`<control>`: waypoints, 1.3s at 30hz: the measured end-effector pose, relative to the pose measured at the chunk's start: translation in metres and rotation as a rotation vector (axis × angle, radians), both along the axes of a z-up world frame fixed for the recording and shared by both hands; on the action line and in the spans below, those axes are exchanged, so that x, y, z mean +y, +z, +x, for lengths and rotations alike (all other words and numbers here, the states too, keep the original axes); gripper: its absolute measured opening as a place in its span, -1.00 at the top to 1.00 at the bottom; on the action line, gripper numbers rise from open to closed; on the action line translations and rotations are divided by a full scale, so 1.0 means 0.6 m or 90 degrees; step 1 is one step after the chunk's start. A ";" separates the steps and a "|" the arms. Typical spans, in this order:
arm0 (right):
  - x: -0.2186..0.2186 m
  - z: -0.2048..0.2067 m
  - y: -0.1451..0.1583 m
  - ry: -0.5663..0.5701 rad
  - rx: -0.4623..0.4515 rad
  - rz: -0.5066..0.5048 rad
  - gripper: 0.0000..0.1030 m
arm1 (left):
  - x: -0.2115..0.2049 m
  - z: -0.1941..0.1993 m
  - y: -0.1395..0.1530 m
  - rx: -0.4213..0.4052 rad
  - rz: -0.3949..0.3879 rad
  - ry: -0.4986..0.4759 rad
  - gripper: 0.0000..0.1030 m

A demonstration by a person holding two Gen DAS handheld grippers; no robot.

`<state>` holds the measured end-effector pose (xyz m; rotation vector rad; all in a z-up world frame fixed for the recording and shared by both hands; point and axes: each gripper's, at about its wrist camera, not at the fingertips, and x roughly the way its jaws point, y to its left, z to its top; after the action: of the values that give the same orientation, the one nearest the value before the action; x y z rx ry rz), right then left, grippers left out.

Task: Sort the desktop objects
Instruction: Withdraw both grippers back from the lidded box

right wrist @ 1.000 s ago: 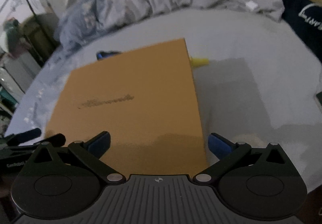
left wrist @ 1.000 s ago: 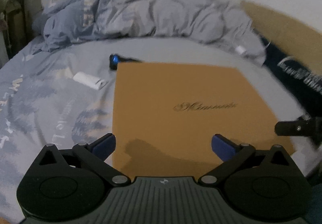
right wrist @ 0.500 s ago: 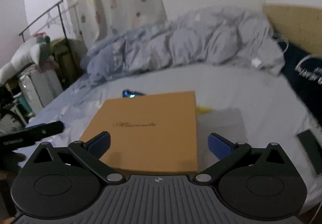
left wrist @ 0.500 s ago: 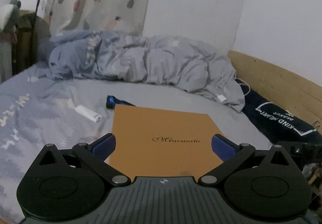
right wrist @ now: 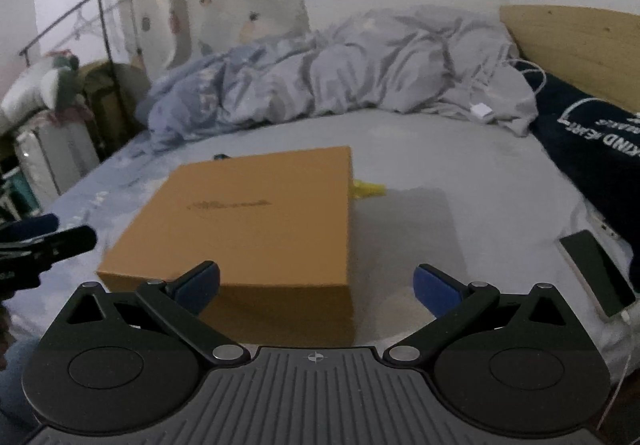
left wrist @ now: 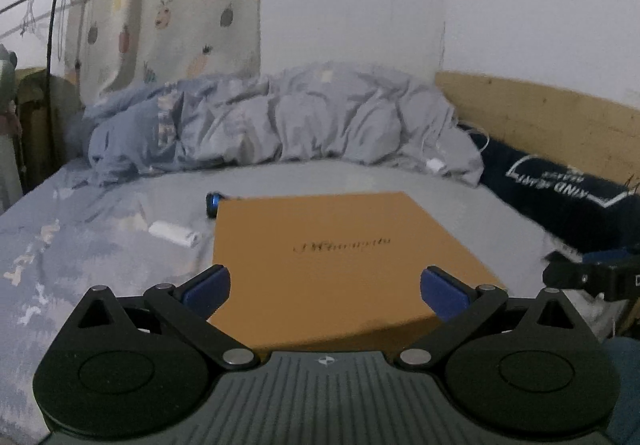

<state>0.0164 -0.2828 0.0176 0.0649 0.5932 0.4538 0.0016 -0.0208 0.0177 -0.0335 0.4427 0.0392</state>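
**Both grippers spread over the orange box on the bed**

My left gripper [left wrist: 325, 291] hangs with its blue-padded jaws wide apart and nothing between them; the right gripper [right wrist: 316, 287] is spread the same way, also empty. Ahead of both lies a flat orange box [left wrist: 336, 249] on the grey bedsheet [right wrist: 460, 165]. Its lid carries a line of dark script lettering, too blurred for me to read. At the box's far left corner a small dark object with a blue ring [left wrist: 212, 201] touches its edge, and a white oblong item [left wrist: 174, 233] lies near its left side. From the right wrist I see something yellow [right wrist: 370, 189] poking out beside the box's right edge, and a dark phone [right wrist: 596, 273] well apart at the right. The navy pillow [left wrist: 560, 181] reads "KIND HEART" upside down.
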 end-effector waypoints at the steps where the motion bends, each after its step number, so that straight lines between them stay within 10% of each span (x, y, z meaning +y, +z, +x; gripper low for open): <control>1: 0.001 0.001 -0.002 -0.004 0.004 -0.001 -1.00 | 0.000 0.000 -0.001 0.006 0.002 0.003 -1.00; 39: 0.012 -0.016 -0.004 -0.003 0.007 -0.003 -1.00 | 0.014 -0.017 -0.008 0.055 -0.024 0.048 -1.00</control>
<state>0.0068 -0.2756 0.0153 0.0640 0.6049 0.4479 -0.0086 -0.0127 0.0128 -0.0854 0.5286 0.1066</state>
